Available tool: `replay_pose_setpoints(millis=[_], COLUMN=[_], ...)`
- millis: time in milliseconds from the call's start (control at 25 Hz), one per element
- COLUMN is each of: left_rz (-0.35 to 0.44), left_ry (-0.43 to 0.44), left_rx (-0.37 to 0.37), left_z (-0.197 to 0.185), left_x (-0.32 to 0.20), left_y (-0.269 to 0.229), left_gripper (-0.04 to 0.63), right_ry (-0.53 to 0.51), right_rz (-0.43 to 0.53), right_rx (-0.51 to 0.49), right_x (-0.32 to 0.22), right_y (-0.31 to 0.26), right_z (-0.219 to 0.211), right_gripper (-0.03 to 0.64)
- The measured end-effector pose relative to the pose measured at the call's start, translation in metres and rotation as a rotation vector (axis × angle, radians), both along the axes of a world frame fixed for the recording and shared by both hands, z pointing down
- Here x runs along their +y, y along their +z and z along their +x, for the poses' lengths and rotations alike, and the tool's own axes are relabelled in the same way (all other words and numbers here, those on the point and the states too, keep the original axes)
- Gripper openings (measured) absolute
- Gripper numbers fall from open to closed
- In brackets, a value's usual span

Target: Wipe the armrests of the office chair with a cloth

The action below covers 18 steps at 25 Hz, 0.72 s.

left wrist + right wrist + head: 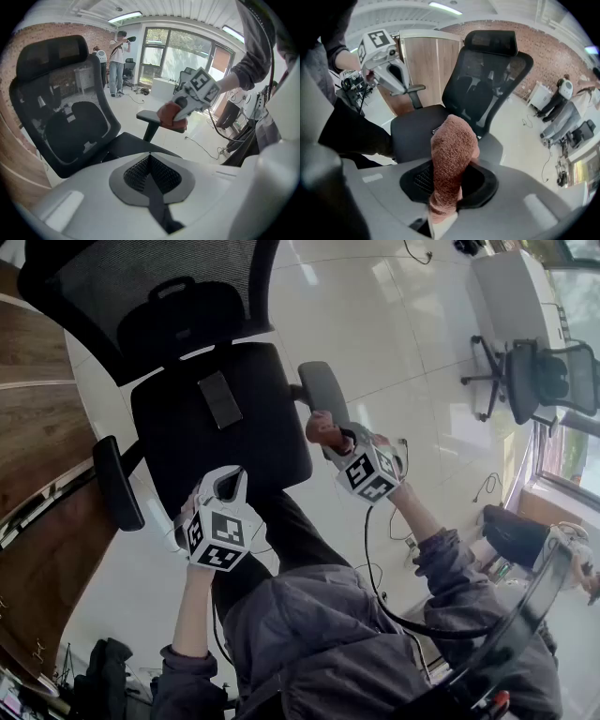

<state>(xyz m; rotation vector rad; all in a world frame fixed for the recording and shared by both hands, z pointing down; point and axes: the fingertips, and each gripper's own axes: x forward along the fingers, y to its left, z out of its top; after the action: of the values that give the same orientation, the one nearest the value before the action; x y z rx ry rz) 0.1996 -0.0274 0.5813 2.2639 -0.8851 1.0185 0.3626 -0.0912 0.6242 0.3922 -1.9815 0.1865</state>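
A black office chair with a mesh back [155, 287] stands before me; its seat [220, 427] is bare. The right armrest [322, 388] is a grey pad, and the left armrest [117, 482] is black. My right gripper [334, 441] is shut on a reddish-brown cloth [322, 430], which presses on the near end of the right armrest [149, 115]. From the right gripper view the cloth [452, 150] stands up between the jaws of my right gripper [449, 176]. My left gripper [228, 487] hovers at the seat's front edge, shut and holding nothing [150, 161].
A wooden wall [37, 427] runs along the left. Another office chair [542, 379] and a white desk [511, 287] stand at the far right. Cables [487, 486] lie on the pale floor. People [117, 58] stand far back by the windows.
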Motion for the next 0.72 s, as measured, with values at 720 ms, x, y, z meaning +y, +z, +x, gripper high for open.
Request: replay_pose_setpoints(millis=[720], left_rz=[-0.037], left_ry=[0.033], left_rx=[0.001], left_z=[-0.013], left_x=[0.036], left_y=[0.005], left_gripper=[0.015], right_ry=[0.031], right_rz=[0.077], right_rx=[-0.011], right_x=[-0.062], right_y=[0.012], right_z=[-0.031], right_gripper=[0.087])
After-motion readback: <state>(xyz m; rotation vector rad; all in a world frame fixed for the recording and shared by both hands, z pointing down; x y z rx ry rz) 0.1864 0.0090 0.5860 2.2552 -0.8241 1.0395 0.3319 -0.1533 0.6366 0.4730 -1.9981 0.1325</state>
